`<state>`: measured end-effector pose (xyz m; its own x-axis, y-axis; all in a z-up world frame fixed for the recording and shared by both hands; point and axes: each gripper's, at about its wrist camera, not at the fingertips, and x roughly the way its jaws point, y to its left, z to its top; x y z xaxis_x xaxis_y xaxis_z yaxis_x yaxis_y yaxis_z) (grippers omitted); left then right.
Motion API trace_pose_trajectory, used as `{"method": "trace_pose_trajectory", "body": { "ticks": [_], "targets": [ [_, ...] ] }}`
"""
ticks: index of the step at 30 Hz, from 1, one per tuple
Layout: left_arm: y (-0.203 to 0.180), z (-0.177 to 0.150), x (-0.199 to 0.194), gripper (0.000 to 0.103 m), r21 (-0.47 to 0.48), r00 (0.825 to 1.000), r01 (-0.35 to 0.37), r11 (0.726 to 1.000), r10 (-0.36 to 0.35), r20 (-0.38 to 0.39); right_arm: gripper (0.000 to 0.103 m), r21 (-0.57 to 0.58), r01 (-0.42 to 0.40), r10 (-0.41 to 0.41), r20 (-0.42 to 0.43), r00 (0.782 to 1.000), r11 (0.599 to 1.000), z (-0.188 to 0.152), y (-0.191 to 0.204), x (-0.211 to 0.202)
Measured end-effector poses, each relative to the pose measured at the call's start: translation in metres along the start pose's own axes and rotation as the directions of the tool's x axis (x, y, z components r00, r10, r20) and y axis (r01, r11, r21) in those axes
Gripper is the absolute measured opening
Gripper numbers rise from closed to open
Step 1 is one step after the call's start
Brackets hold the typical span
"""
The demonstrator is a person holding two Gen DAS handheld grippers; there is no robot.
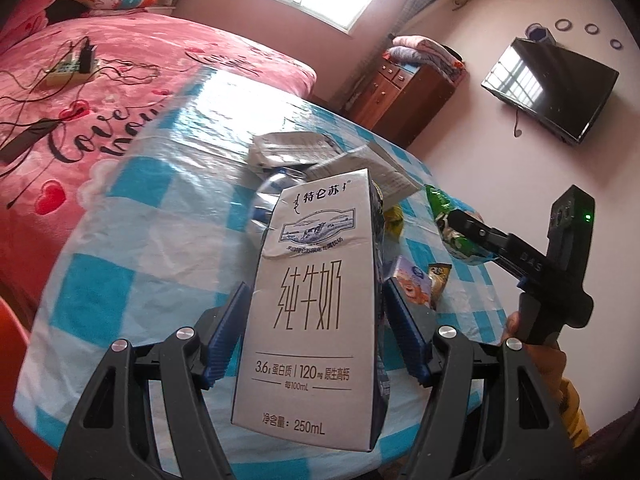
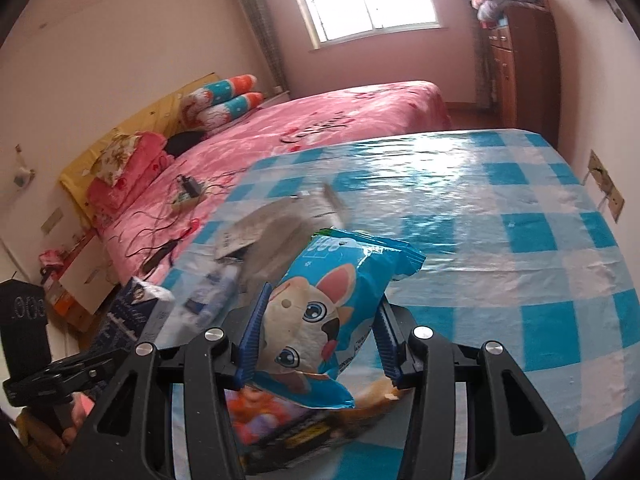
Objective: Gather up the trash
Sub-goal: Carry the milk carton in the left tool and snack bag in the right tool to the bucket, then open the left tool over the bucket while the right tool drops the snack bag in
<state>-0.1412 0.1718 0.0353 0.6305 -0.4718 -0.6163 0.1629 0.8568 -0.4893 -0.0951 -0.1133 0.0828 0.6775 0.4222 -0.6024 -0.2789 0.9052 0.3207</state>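
My left hand-held gripper (image 1: 314, 328) pinches a white milk carton (image 1: 316, 304) between its blue pads (image 1: 224, 336), holding it upright above the desk (image 1: 132, 220) with its blue-and-white checked cover. My right hand-held gripper (image 2: 320, 336) is clamped on a blue snack packet (image 2: 332, 312) printed with a cartoon animal, lifted over the same desk (image 2: 520, 248). In the left wrist view that packet (image 1: 452, 224) shows its green side at the tip of my right hand-held gripper (image 1: 464, 220). More trash lies on the desk: a clear plastic bottle (image 2: 212, 296), crumpled grey paper (image 2: 276, 224), and an orange printed wrapper (image 2: 272, 412) just below the raised packet. A pink bed (image 2: 320, 128) stands beside the desk.
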Motion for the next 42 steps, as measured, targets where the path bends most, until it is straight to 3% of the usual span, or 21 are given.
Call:
{"method": "trace_pose_trajectory", "body": {
  "ticks": [10,21,28,37,41,42],
  "targets": [
    [0.042,-0.006,-0.029,0.069,-0.068,0.998,-0.048,0.997,0.051,0.036,0.049,-0.106,-0.152,0.146,-0.056,0.988,0.983,-0.005,0.076,0.012],
    [0.100,-0.023,-0.072,0.069,-0.175,0.985,-0.148,0.973,0.162,0.065,0.049,-0.259,-0.338,0.303,-0.166,0.939,0.905,-0.023,0.178,0.031],
    [0.154,-0.047,-0.108,0.069,-0.292,0.957,-0.252,0.923,0.283,0.068,0.049,-0.336,-0.462,0.384,-0.274,0.882,0.821,-0.047,0.248,0.052],
    [0.210,-0.079,-0.140,0.069,-0.411,0.915,-0.346,0.843,0.400,0.051,0.049,-0.408,-0.567,0.423,-0.393,0.816,0.715,-0.085,0.321,0.073],
    [0.233,-0.092,-0.152,0.069,-0.460,0.883,-0.398,0.793,0.467,0.040,0.053,-0.443,-0.607,0.416,-0.457,0.786,0.660,-0.107,0.352,0.087],
    [0.239,-0.096,-0.154,0.069,-0.472,0.866,-0.429,0.770,0.499,0.027,0.055,-0.452,-0.610,0.407,-0.471,0.783,0.650,-0.112,0.357,0.092]
  ]
}}
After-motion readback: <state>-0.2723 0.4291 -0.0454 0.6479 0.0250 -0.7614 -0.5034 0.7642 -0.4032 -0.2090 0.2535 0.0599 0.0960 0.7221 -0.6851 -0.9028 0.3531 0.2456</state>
